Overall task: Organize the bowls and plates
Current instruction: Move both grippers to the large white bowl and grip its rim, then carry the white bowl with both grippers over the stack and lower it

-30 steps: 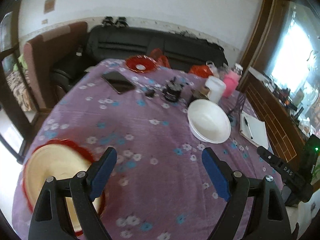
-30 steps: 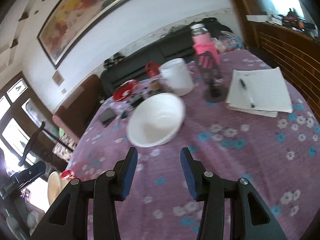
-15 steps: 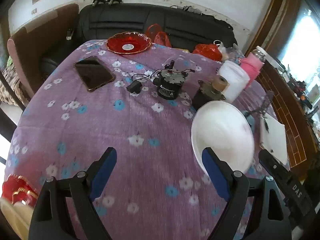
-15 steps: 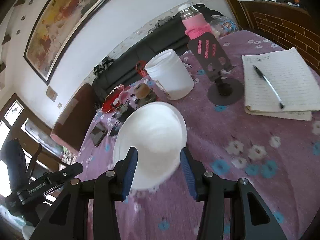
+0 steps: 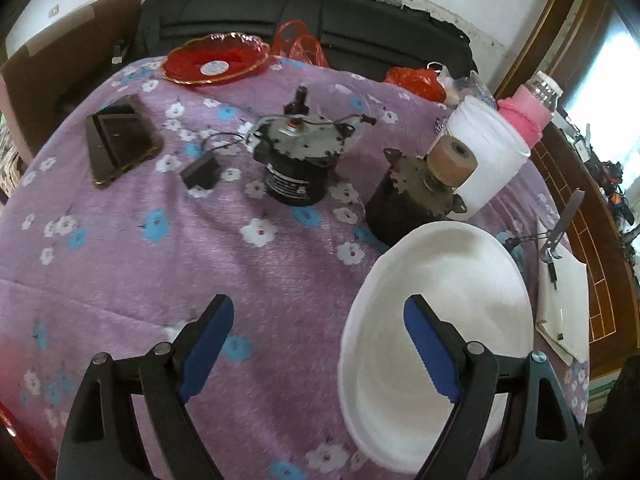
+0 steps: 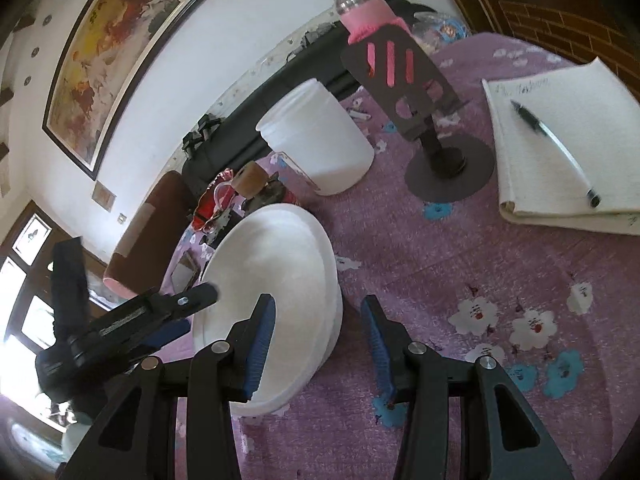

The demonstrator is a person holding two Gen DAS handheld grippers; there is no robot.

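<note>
A white bowl (image 5: 448, 272) sits on the purple flowered tablecloth (image 5: 160, 264). My left gripper (image 5: 316, 320) is open and straddles the bowl's left rim: its right finger hangs over the inside, its left finger over the cloth. In the right wrist view the same bowl (image 6: 280, 264) has its near rim between the fingers of my open right gripper (image 6: 318, 312), and the pads do not press on it. The left gripper (image 6: 188, 312) shows there at the bowl's far side. A red glass plate (image 5: 216, 62) lies at the table's far edge.
Behind the bowl stand two dark motors (image 5: 300, 164), a white tub (image 5: 488, 156) and a bottle in a pink sleeve (image 5: 528, 116). A phone (image 5: 120, 144) lies far left. A black phone stand (image 6: 420, 80) and a notebook with a pen (image 6: 560, 144) are to the right.
My left gripper swung away from the red-rimmed plate at the table's left edge and sank toward the white bowl. My right gripper also came down and closer to the bowl.
</note>
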